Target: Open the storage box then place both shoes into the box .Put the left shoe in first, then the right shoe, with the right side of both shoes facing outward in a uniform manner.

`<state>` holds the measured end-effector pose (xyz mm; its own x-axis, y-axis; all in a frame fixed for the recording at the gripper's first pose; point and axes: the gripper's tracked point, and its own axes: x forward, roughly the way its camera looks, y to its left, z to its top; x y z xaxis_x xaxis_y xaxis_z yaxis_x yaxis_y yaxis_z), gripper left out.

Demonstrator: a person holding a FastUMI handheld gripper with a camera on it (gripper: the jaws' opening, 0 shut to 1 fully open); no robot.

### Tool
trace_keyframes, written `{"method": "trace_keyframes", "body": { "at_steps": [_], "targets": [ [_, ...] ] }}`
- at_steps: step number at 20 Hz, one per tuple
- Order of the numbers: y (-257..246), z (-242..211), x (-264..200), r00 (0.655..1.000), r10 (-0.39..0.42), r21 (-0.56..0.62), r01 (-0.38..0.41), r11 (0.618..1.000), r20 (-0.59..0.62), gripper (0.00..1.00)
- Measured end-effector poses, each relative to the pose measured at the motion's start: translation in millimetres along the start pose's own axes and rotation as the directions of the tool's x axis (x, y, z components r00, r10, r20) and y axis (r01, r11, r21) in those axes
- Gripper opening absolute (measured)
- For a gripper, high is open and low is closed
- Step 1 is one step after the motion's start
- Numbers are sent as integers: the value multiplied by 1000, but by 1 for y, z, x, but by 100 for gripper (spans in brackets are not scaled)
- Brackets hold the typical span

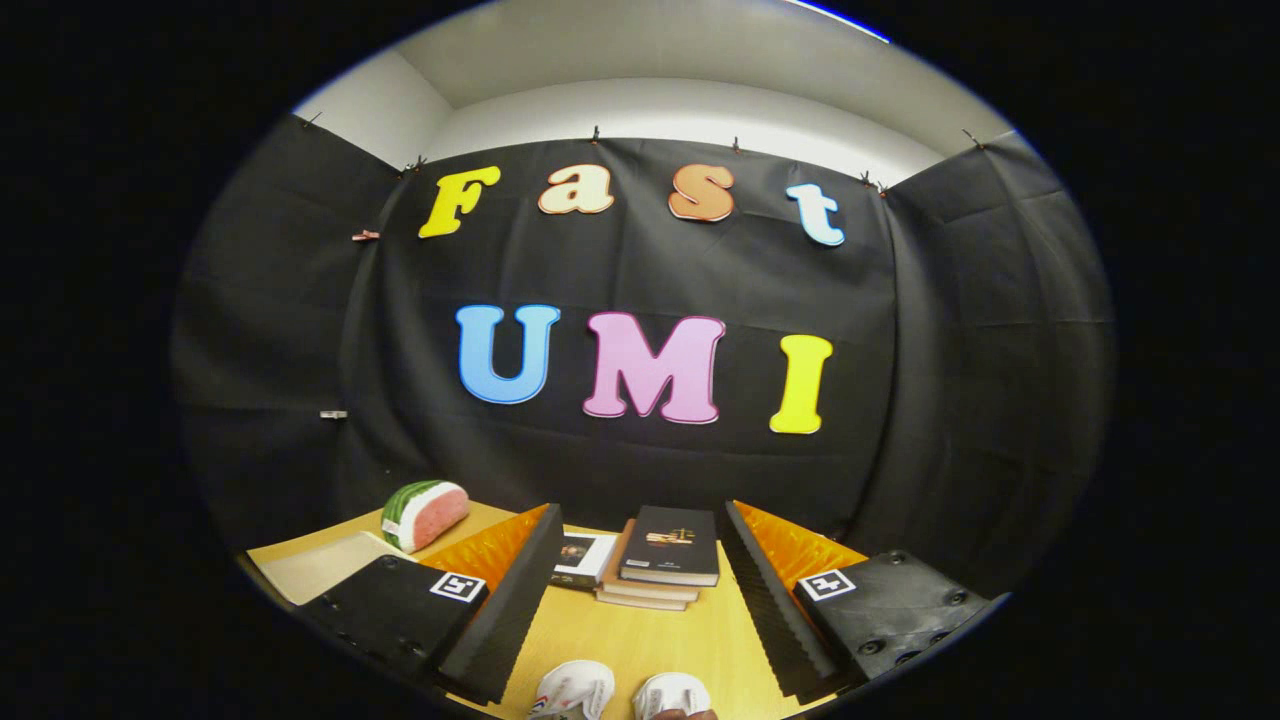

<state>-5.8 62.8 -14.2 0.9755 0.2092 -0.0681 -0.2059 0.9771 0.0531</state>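
Two white shoes lie on the wooden table close below me, side by side between my fingers: the left one (573, 690) and the right one (671, 694), with just their ends showing. My gripper (640, 585) is open, its two fingers (515, 610) spread wide with nothing held. The fingers sit above and a little beyond the shoes, apart from them.
A stack of dark-covered books (660, 560) lies on the table (640, 630) just ahead of the fingers, with another book (583, 556) to its left. A watermelon-slice toy (425, 514) rests on a pale board (320, 565) at the far left. The black booth wall stands behind.
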Motion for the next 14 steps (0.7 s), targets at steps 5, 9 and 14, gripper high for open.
{"method": "trace_keyframes", "body": {
  "at_steps": [5, 9, 14],
  "targets": [
    [59, -17, 5, 963, 260, 205, -240, 949, -75, 98],
    [99, -40, -2, 883, 448, 358, -377, 854, -140, 98],
    [148, -92, -21, 699, 666, 615, -411, 673, -261, 98]
  ]
}}
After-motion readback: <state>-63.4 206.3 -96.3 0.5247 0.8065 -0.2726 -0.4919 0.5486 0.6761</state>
